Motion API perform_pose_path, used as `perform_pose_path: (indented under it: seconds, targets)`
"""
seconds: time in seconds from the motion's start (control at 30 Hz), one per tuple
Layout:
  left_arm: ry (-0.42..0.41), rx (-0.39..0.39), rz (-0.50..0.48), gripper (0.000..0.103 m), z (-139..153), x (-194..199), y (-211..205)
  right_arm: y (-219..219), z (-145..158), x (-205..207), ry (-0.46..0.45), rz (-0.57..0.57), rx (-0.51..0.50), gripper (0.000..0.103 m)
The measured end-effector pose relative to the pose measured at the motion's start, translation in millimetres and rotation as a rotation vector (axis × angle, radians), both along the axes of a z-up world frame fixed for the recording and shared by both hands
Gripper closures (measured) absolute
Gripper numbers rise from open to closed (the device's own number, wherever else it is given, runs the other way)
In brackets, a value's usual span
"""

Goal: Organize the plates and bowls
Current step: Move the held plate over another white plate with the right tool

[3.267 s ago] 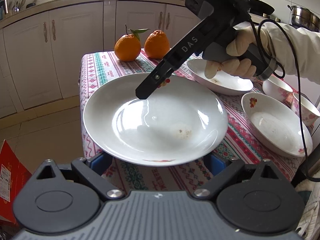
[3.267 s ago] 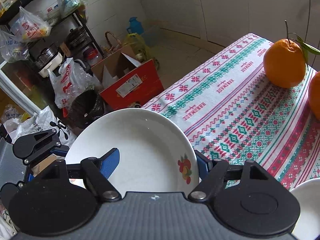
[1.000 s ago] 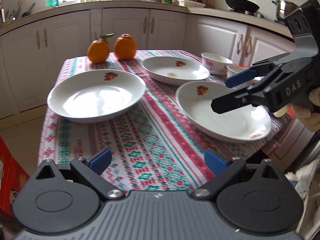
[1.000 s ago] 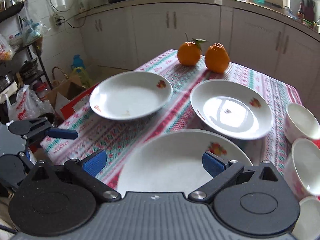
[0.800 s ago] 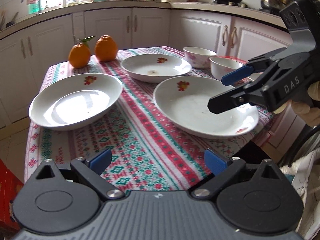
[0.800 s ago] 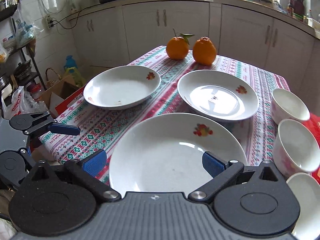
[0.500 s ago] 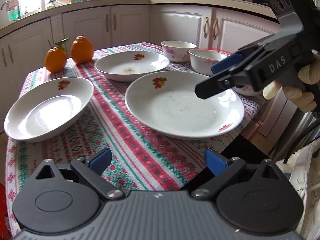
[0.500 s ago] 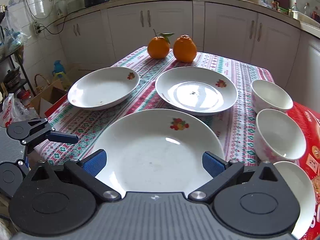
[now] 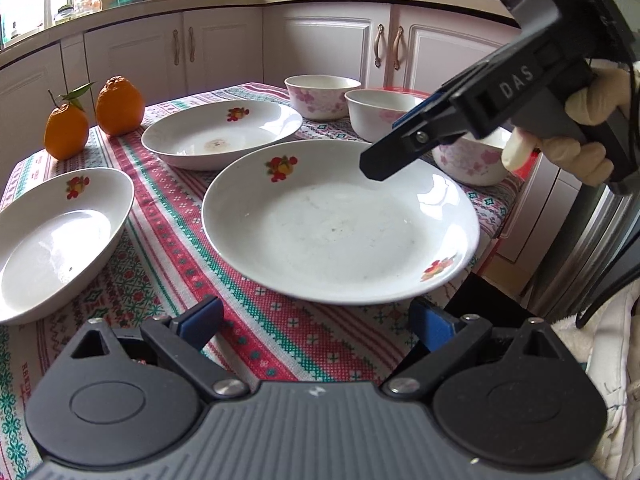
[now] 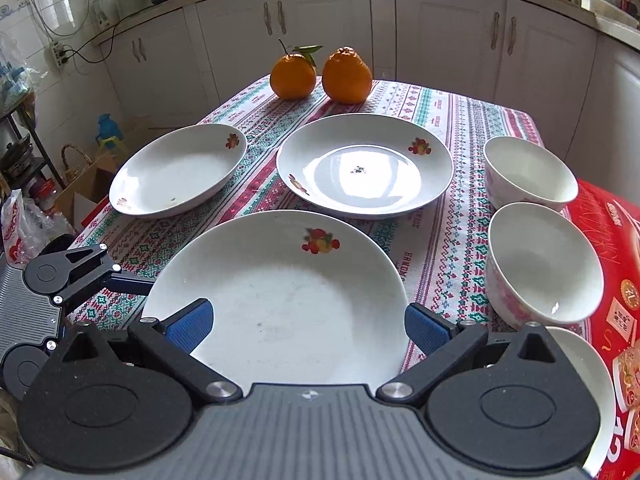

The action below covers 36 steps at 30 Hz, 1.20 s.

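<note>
Three white plates with fruit prints lie on the patterned tablecloth. The near plate point(image 9: 340, 224) point(image 10: 276, 300) lies at the table's front edge. My left gripper point(image 9: 316, 326) is open and empty just in front of its rim. My right gripper point(image 10: 308, 324) is open, its jaws standing either side of the plate's near rim, not touching that I can tell; it hovers over the plate's right side in the left wrist view point(image 9: 384, 160). The left plate point(image 9: 52, 240) point(image 10: 176, 172) and the far plate point(image 9: 224, 136) point(image 10: 364, 164) lie apart. Three white floral bowls point(image 9: 322, 96) point(image 10: 542, 260) stand at the right.
Two oranges point(image 9: 92, 114) point(image 10: 320, 74) sit at the table's far end. A red printed box point(image 10: 612, 280) lies under the right bowls. White kitchen cabinets point(image 10: 320, 20) stand behind. Bags and a cardboard box point(image 10: 80, 188) are on the floor at the left.
Both grippers left the left plate on the table and swung right to the near plate. Over the last second both closed in on it; the right gripper came lower over its right rim.
</note>
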State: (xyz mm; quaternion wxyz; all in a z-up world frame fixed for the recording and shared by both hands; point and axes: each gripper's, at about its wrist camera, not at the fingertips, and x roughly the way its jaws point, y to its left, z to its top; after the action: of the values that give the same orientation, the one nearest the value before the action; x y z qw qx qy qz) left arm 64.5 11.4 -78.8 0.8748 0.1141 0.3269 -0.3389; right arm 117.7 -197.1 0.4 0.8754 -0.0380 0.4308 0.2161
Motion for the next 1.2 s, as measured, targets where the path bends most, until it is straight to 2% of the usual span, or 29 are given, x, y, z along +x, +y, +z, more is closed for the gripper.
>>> perform_pose_path:
  seconds: [0.33, 0.43, 0.5, 0.7, 1.2]
  targets:
    - [0.002, -0.008, -0.020, 0.007, 2.1, 0.9, -1.6, -8.7, -9.8, 39.8, 0.111, 0.048, -0.011, 0.000]
    - [-0.004, -0.006, -0.032, 0.007, 3.3, -0.4, -2.8, -8.7, -13.3, 47.3, 0.135, 0.063, -0.017, 0.003]
    - [-0.001, -0.005, -0.037, 0.008, 3.7, 0.1, -3.5, -8.2, -15.3, 51.5, 0.151, 0.074, -0.026, 0.012]
    - [0.009, -0.007, -0.047, 0.011, 4.1, 0.4, -4.2, -7.3, -18.9, 59.3, 0.179, 0.100, -0.032, 0.015]
    - [0.026, -0.003, -0.055, 0.013, 2.6, 3.4, -4.8, -14.0, -28.5, 73.6, 0.277, 0.152, 0.044, 0.017]
